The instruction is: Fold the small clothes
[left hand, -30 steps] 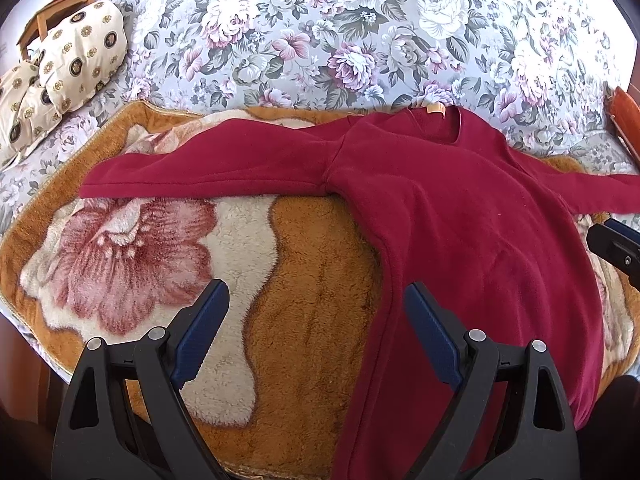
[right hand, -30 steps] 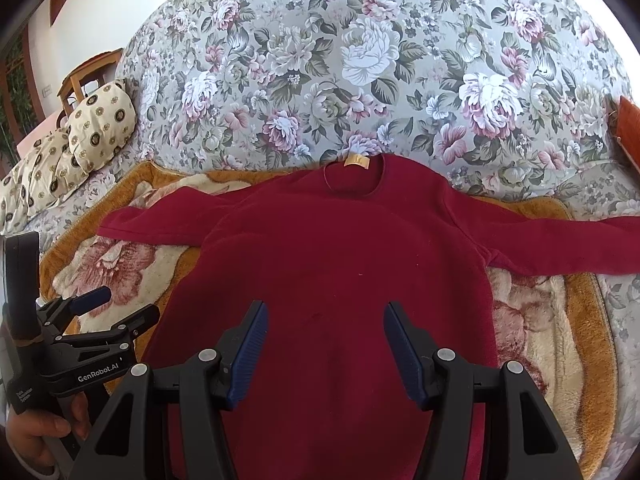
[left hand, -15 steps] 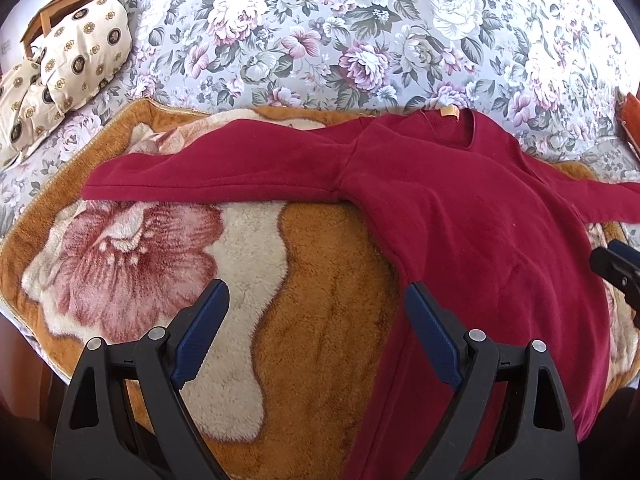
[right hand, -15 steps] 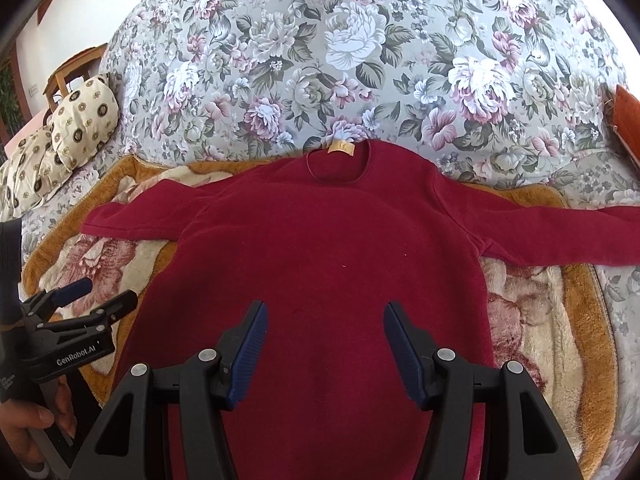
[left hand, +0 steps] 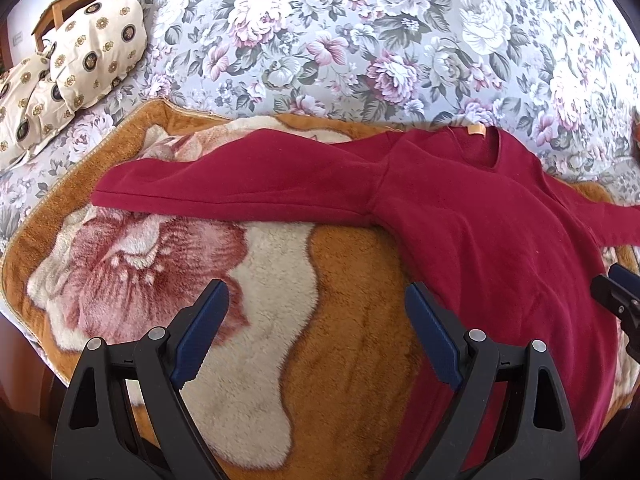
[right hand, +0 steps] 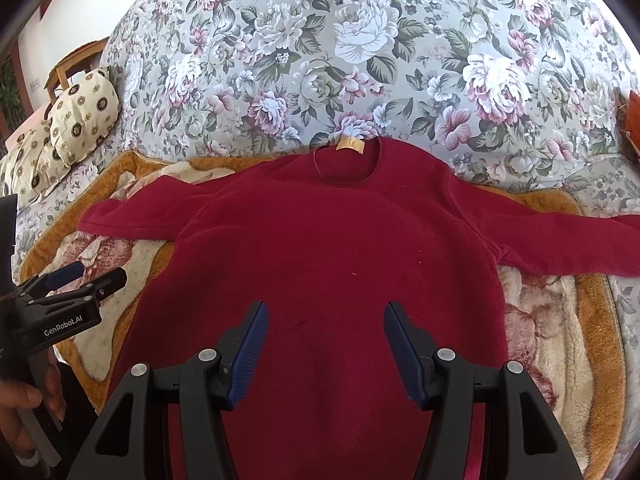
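Both views have slid a little across the bed since a second ago; sweater itself unmoved. Left gripper now sits further off the sweater's side edge, over bare blanket; jaws wide apart, nothing between, touching nothing. Right gripper hovers over the lower body of the sweater, blue ribbed pads spread wide, gripping nothing. Red sweater lies flat, face up, directly ahead of right gripper and ahead-right of left one. Long axis runs hem-near, collar-far; neck with tan label points away from both tools. Sleeves stretched straight out to each side. Fabric soft, fleecy, matte. Under it a plush orange-cream blanket with pink flower print. Beyond, a floral grey bedspread; patterned cream pillows far left.
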The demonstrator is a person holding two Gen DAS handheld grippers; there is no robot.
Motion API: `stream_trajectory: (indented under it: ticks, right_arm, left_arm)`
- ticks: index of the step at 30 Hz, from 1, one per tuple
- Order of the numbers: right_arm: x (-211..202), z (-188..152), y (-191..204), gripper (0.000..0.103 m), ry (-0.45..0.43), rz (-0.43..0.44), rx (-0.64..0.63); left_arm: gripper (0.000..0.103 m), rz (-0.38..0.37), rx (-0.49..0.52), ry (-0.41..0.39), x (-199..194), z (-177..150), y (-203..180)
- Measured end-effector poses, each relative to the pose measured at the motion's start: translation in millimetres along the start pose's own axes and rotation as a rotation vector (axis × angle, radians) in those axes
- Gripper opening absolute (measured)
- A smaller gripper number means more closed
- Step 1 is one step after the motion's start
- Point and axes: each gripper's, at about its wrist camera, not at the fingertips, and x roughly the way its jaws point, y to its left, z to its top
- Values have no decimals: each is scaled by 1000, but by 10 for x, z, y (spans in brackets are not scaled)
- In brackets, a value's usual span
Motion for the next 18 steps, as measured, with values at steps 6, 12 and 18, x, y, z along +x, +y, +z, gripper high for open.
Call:
stream_trajectory:
  ticks: [6,12,18]
  right_arm:
    - [131,74,141,58,3,15,-23]
    - [369,174,311,58,28,34,-57]
    - [659,335,532,58,46,74,-94]
  left_arm:
    - [90,26,-32,4,92,91,211]
    - [90,10,-164,25,210,244,706]
    - [90,-12,-398,38,343,379,1413]
